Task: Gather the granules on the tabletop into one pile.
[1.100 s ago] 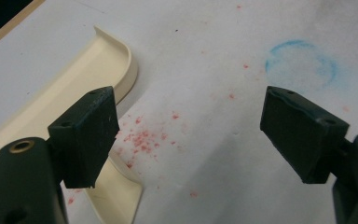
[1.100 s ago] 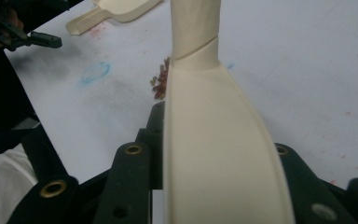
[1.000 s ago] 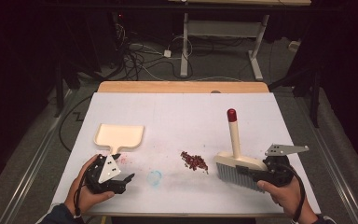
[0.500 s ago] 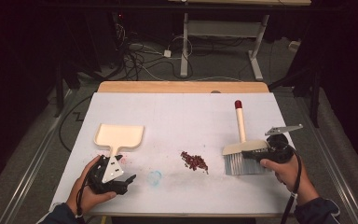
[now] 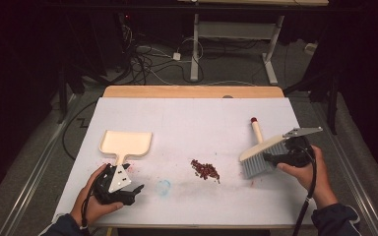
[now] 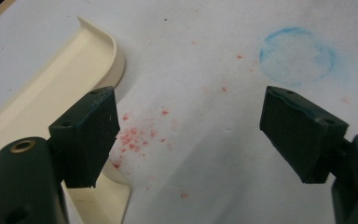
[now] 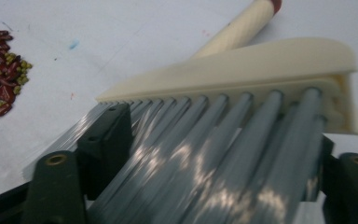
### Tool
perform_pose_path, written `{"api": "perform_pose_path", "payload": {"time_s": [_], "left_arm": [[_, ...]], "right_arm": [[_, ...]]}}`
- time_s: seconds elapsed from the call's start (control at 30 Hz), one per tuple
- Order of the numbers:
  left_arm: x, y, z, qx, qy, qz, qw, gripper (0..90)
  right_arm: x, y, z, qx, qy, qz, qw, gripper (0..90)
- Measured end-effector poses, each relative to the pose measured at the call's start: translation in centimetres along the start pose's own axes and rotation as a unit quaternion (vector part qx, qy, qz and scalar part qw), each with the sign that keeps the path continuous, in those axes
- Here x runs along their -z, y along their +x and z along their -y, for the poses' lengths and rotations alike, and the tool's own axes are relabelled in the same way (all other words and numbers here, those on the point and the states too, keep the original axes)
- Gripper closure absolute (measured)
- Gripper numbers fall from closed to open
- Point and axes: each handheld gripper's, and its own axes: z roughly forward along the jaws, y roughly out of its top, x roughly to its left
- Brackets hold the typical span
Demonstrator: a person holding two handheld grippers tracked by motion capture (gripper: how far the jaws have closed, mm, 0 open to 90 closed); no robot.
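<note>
A hand brush [image 5: 262, 153] with a cream back, grey bristles and a red-tipped handle lies tilted on the white table at the right. My right gripper [image 5: 274, 159] is at its bristle end. Its jaws have just been opening and now stand wide, with the grey bristles [image 7: 205, 154] lying loose between them. A small pile of red and green beans [image 5: 205, 170] sits mid-table, left of the brush, beans [image 7: 1, 70]. The cream dustpan [image 5: 126, 143] lies at the left. My left gripper [image 5: 132, 192] rests below it, open and empty [image 6: 191, 135], beside the dustpan's handle [image 6: 42, 98].
A faint blue ring mark [image 5: 163, 187] and red specks [image 6: 135, 137] stain the table cover [image 5: 192, 123] near the left gripper. Beyond the wooden far edge [image 5: 192, 91] are a dark floor, cables and desk legs.
The brush stood handle-up in the right gripper; it has been carried right and laid down with the handle pointing away. The right jaws have opened. The left hand has kept still.
</note>
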Motion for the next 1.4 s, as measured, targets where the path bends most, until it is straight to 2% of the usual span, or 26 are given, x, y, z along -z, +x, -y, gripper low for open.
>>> {"api": "perform_pose_path", "payload": {"time_s": [0.07, 0.13, 0.2, 0.3, 0.4, 0.57, 0.63, 0.8, 0.9, 0.97, 1.0, 1.2, 1.3, 1.4], "left_arm": [[0.0, -0.1, 0.0, -0.001, -0.001, 0.0, 1.0, 19.0], [0.1, -0.1, -0.1, -0.003, -0.002, 0.0, 1.0, 19.0], [0.1, -0.1, 0.0, 0.0, -0.002, 0.0, 1.0, 19.0], [0.0, 0.0, -0.1, 0.0, -0.001, 0.002, 1.0, 19.0], [0.0, -0.1, -0.1, -0.002, -0.002, 0.002, 1.0, 19.0], [0.1, -0.1, -0.1, -0.001, -0.003, 0.0, 1.0, 19.0], [0.1, -0.1, -0.1, 0.0, -0.006, -0.001, 1.0, 19.1], [0.3, 0.0, -0.1, 0.0, -0.013, -0.004, 0.9999, 19.0], [0.4, 0.0, -0.2, -0.001, -0.019, -0.009, 0.9998, 19.0], [0.5, 0.0, -0.3, -0.004, -0.021, -0.014, 0.9997, 18.9], [0.5, -0.1, -0.4, -0.005, -0.023, -0.016, 0.9996, 18.9], [0.7, -0.2, -0.6, -0.005, -0.031, -0.022, 0.9993, 18.4], [0.8, -0.4, -0.6, -0.01, -0.034, -0.025, 0.9991, 18.2], [0.9, -0.5, -0.8, -0.017, -0.038, -0.027, 0.9988, 18.2]], "right_arm": [[0.7, 0.4, -0.2, 0.007, -0.022, 0.004, 0.9997, 23.3], [1.4, 0.5, -0.4, 0.003, -0.041, 0.02, 0.9989, 19.8], [2.2, 0.5, -0.6, 0.008, -0.061, 0.031, 0.9976, 20.1], [3.3, 0.7, -0.8, 0.017, -0.093, 0.053, 0.9941, 21.9], [4.0, 1.2, -0.9, 0.032, -0.11, 0.054, 0.992, 23.3], [4.1, 2.1, -1.1, 0.051, -0.116, 0.064, 0.9899, 23.9], [4.2, 2.4, -1.1, 0.055, -0.124, 0.072, 0.9881, 24.3], [4.3, 3.5, -0.8, 0.069, -0.159, 0.067, 0.9825, 24.7], [4.6, 4.4, -0.5, 0.072, -0.194, 0.063, 0.9763, 25.7], [4.9, 5.1, -0.2, 0.076, -0.222, 0.062, 0.9701, 25.8], [4.9, 5.4, -0.1, 0.076, -0.231, 0.058, 0.9682, 25.7], [4.5, 7.0, 0.7, 0.082, -0.248, 0.052, 0.9639, 23.3], [4.2, 7.5, 1.4, 0.091, -0.253, 0.052, 0.9618, 22.2], [3.8, 7.6, 2.2, 0.092, -0.255, 0.051, 0.9612, 21.5]]}}
